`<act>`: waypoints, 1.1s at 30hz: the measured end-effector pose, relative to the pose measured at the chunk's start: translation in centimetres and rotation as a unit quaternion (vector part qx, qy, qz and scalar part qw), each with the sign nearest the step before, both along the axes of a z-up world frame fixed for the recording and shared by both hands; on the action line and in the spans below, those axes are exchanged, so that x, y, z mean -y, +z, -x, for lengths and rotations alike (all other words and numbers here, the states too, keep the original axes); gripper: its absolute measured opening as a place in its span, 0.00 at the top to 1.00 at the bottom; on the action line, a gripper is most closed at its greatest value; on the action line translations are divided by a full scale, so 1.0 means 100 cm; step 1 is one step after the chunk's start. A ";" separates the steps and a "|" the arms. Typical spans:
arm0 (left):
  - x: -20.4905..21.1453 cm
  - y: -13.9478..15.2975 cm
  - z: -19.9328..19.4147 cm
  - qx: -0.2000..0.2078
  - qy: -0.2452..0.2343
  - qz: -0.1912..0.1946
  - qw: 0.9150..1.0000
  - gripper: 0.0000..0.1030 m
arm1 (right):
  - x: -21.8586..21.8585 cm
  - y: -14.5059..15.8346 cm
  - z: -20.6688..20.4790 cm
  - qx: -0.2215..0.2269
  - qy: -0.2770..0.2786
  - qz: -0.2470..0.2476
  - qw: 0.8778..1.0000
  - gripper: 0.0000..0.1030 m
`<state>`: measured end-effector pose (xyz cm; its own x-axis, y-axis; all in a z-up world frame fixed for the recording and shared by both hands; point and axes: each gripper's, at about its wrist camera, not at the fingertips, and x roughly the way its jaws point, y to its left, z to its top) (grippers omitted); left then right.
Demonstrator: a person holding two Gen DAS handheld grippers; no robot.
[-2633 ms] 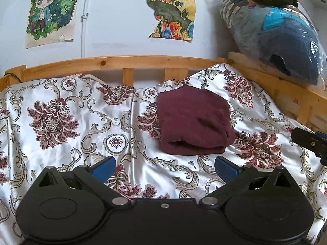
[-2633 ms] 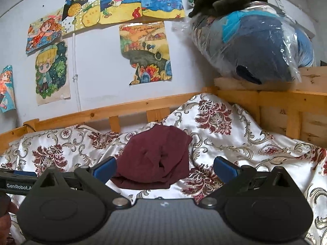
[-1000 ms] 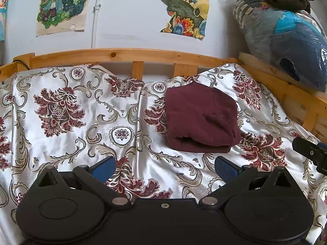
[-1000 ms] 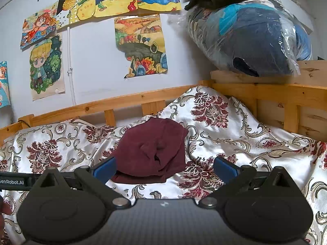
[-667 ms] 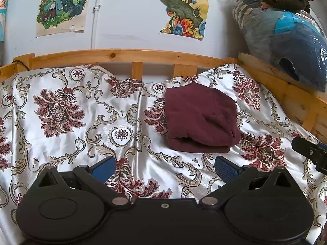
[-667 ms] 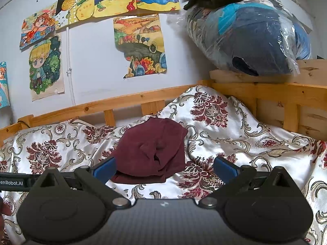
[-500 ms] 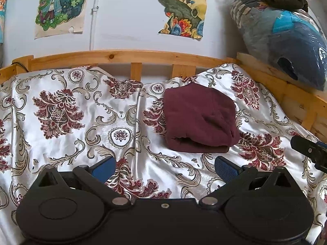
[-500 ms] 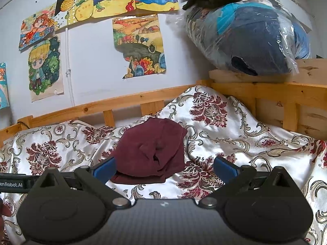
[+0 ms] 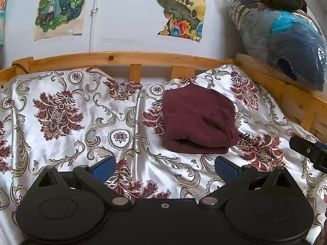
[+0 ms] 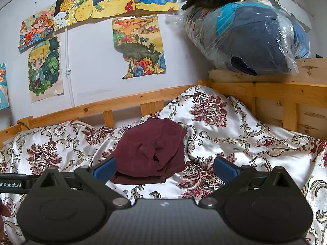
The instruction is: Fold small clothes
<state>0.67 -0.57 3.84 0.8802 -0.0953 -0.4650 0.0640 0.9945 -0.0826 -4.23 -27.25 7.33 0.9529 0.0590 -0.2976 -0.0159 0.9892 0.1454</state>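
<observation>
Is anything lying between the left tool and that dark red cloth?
Nothing but the flowered bedspread: the left wrist view shows it bare from left tool to cloth.

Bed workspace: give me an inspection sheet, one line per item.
Surface: floral satin bedspread, wrinkled, over a wooden bed frame.
Job's things: maroon garment lying folded on the bedspread, ungripped.
Clutter: nothing seen on the bedspread.
Grippers: left hand-held gripper open, empty; right hand-held gripper open, empty.
Cables: thin black cable at the frame's left corner.
Surroundings: drawings on the wall; plastic-wrapped bundle on the right ledge.
</observation>
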 end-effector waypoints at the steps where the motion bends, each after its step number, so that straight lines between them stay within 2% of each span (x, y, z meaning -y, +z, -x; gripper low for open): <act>1: 0.000 0.000 0.000 0.000 0.000 0.000 1.000 0.01 | 0.000 0.000 0.000 0.000 0.000 0.000 1.000 0.00; 26: -0.001 0.000 0.000 0.003 0.002 0.002 1.000 0.01 | 0.000 0.000 0.000 0.001 0.000 -0.001 1.000 0.00; 33: -0.003 0.003 -0.003 -0.013 0.019 0.002 1.000 0.01 | 0.000 0.000 0.000 0.000 -0.002 -0.002 1.000 0.00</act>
